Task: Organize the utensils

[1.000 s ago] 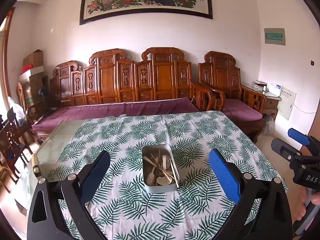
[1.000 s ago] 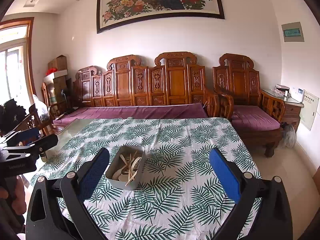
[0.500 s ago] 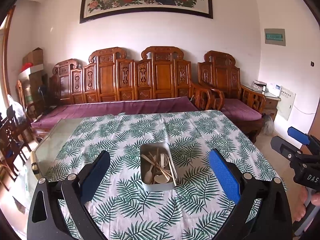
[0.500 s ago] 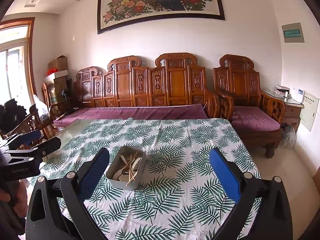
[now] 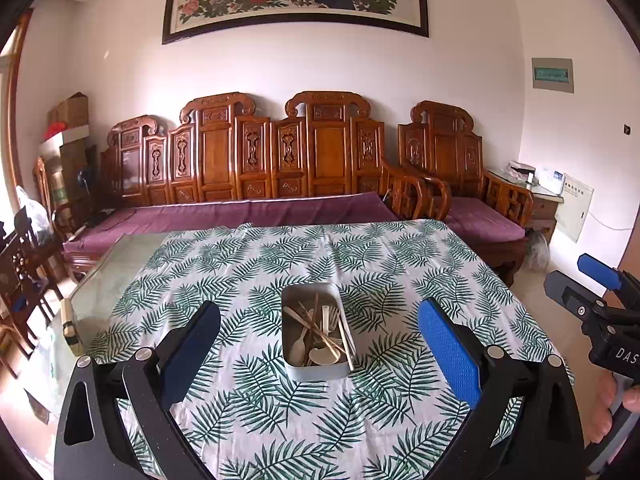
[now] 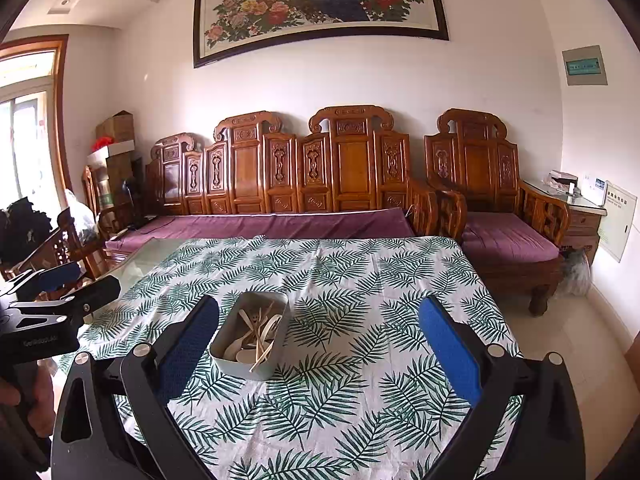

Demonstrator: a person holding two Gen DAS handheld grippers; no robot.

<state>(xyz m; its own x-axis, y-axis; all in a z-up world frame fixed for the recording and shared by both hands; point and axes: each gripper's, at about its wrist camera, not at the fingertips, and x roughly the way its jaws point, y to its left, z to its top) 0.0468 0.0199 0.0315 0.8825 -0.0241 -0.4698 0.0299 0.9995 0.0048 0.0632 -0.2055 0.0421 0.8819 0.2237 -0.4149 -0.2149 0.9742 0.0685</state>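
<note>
There, on the leaf-print tablecloth [image 5: 360,264], sat a grey metal tin [image 5: 315,368], roughly in the middle of the covered part of the table. It held a loose heap of pale utensils [image 5: 320,334]: a few spoons with their bowls toward the near end, and thin sticks that looked like chopsticks crossing over them. One stick leaned against the tin's near right corner.

The left gripper [image 5: 318,354] hung above the near edge of the table with its blue-padded fingers [image 5: 448,356] spread wide, nothing between them; the tin showed in the gap but was clear of both pads. The right gripper [image 6: 318,354] was likewise spread wide and empty, aimed a little to the right of the tin, which lay just beside its left finger in that view. A person's hand [image 5: 612,404] gripped the right tool's handle off the table's right side.

Past the table stood a carved wooden sofa [image 5: 260,160] with purple cushions, and a framed flower painting [image 6: 320,4] hung on the wall above.
</note>
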